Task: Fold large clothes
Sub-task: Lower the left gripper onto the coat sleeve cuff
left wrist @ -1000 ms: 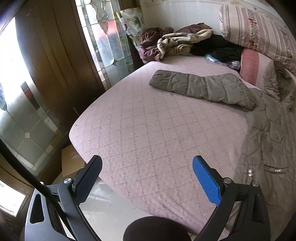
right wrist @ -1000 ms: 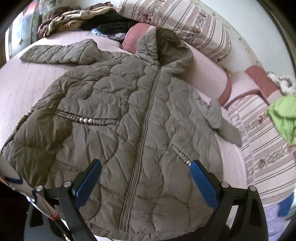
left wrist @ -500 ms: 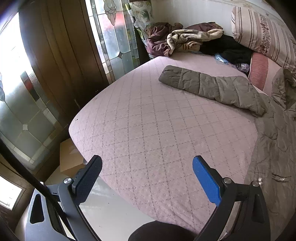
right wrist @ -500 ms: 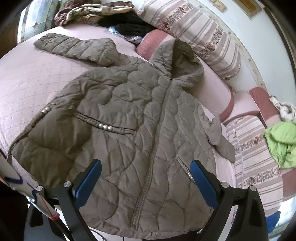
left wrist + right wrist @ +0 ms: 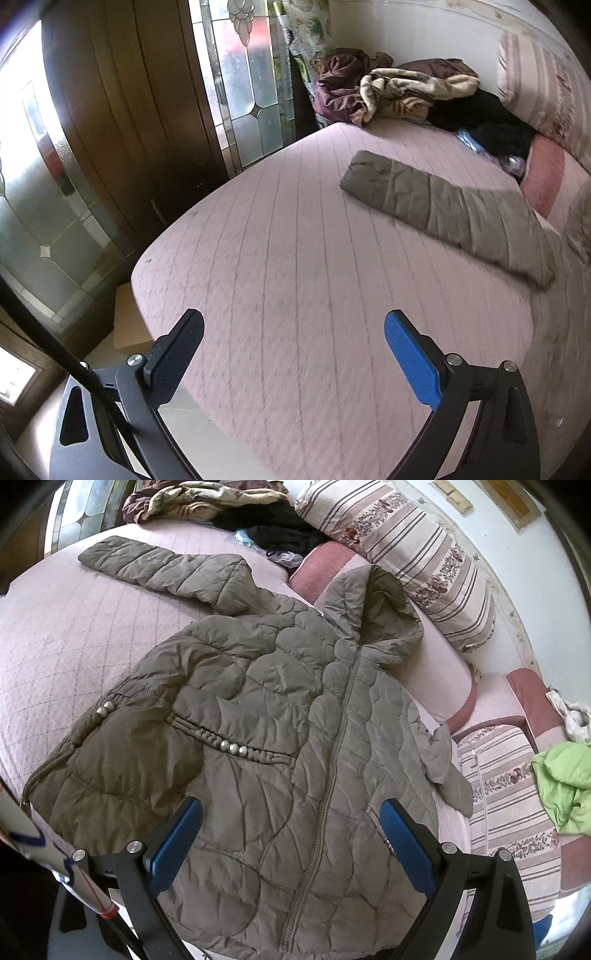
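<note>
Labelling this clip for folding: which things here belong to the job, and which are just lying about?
Job:
olive quilted hooded jacket
its outstretched sleeve
left gripper, open
right gripper, open

Lying about:
heap of clothes
striped pillow
green garment
cardboard box

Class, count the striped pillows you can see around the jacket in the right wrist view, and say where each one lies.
2. One striped pillow lies beyond the jacket's hood against the wall; the other lies right of the jacket, under the green garment. More may be hidden.

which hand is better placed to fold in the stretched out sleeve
Left. The left gripper faces the olive quilted jacket's outstretched sleeve across the pink bedspread; the right gripper hovers over the hem.
</note>
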Motion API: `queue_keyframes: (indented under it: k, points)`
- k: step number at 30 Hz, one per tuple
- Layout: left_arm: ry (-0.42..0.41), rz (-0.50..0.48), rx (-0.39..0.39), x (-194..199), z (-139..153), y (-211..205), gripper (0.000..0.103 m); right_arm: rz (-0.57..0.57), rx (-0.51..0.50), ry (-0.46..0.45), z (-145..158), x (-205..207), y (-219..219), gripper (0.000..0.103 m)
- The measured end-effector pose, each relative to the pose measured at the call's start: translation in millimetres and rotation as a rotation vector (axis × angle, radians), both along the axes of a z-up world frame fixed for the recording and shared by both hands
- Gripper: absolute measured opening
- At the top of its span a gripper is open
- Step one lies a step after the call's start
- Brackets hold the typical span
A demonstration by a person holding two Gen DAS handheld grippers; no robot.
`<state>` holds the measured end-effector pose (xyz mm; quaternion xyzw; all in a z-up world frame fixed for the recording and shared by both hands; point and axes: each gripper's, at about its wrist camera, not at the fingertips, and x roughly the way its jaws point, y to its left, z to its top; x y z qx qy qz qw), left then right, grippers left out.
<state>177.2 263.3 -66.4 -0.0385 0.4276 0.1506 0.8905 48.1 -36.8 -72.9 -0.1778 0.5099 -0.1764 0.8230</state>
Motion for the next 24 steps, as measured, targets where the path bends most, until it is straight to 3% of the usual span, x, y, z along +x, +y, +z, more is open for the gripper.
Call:
queue_keyframes:
  k: [8, 13, 24]
  points:
    - [0.004, 0.027, -0.034, 66.7, -5.9, 8.6, 0.098, -0.013, 0.008, 0.015, -6.8, 10.9, -6.3, 0.099]
    - [0.043, 0.022, -0.105, 112.3, -24.8, 13.9, 0.098, -0.026, 0.041, 0.018, -11.9, 18.5, -15.3, 0.099]
    - [0.121, 0.040, -0.505, 207.6, -87.1, 32.3, 0.098, -0.089, 0.118, 0.005, -23.6, 26.3, -43.9, 0.099]
